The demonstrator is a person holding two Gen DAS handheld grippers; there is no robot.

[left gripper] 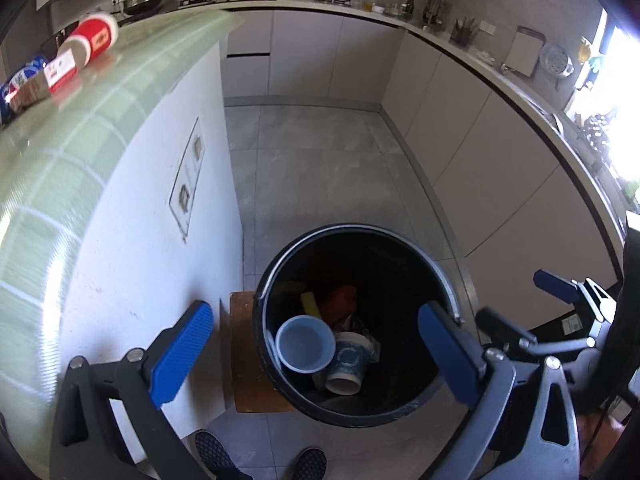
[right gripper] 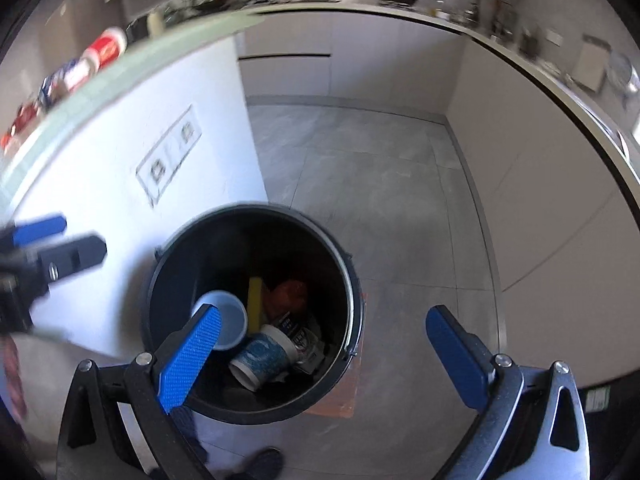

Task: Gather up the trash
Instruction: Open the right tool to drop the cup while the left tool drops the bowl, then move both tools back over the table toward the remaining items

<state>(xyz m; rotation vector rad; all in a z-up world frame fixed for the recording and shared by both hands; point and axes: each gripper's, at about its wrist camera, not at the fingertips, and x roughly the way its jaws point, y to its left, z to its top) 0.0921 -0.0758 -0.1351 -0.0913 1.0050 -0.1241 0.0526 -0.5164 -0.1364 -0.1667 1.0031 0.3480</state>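
While both grippers hang over the trash bin [left gripper: 356, 236], left gripper [left gripper: 316, 350] and right gripper [right gripper: 324, 350] each stand spread wide with nothing between the pads. Risk, judged: remaining litter on the green-tiled counter [left gripper: 80, 152] sits near its edge; a careless sweep could knock the red cup [left gripper: 94, 40] to the floor. Bin: round, dark, lidless, on the grey floor just beside the white counter wall. Contents: pale blue cup [left gripper: 306, 344], patterned blue paper cup [left gripper: 348, 364] on its side, yellow item [left gripper: 310, 304], orange wrapper [left gripper: 340, 300], crumpled packaging.
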